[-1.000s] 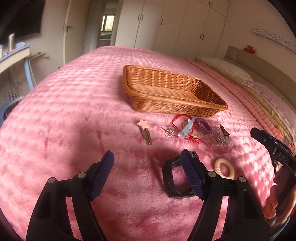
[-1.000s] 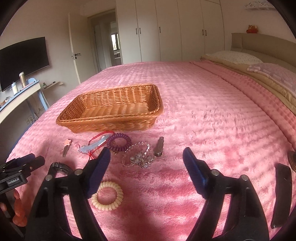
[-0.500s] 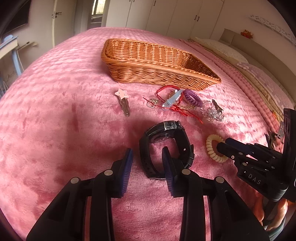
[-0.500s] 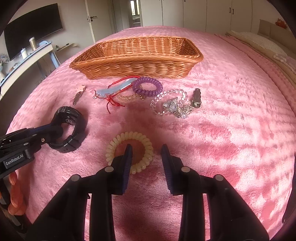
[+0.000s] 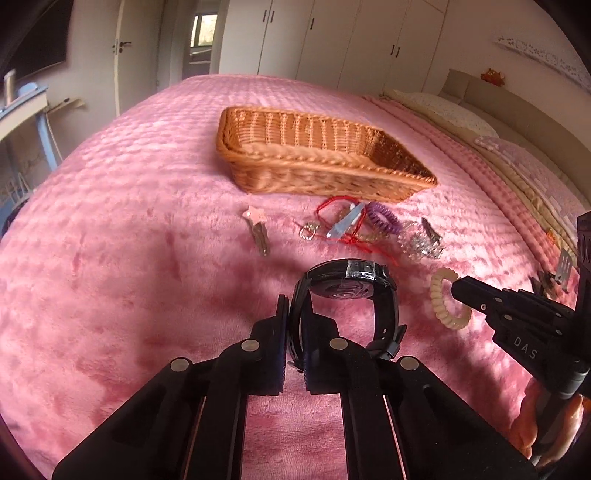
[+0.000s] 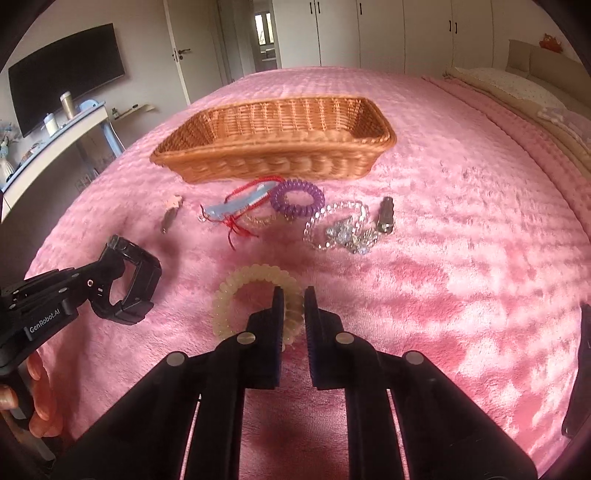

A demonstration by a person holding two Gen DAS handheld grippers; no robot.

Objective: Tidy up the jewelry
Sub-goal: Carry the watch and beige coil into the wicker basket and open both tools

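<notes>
A bedroom in a home is shown. A wide bed (image 6: 461, 229) is covered by a pink plush blanket, and pillows (image 5: 454, 110) are laid against a padded headboard (image 5: 517, 107). Tall white wardrobe doors (image 6: 384, 33) are seen along the far wall, next to an open door (image 6: 264, 37) into another room. A flat television (image 6: 62, 74) is mounted on the side wall above a narrow shelf (image 6: 55, 140), on which a cup (image 6: 67, 105) is placed.
</notes>
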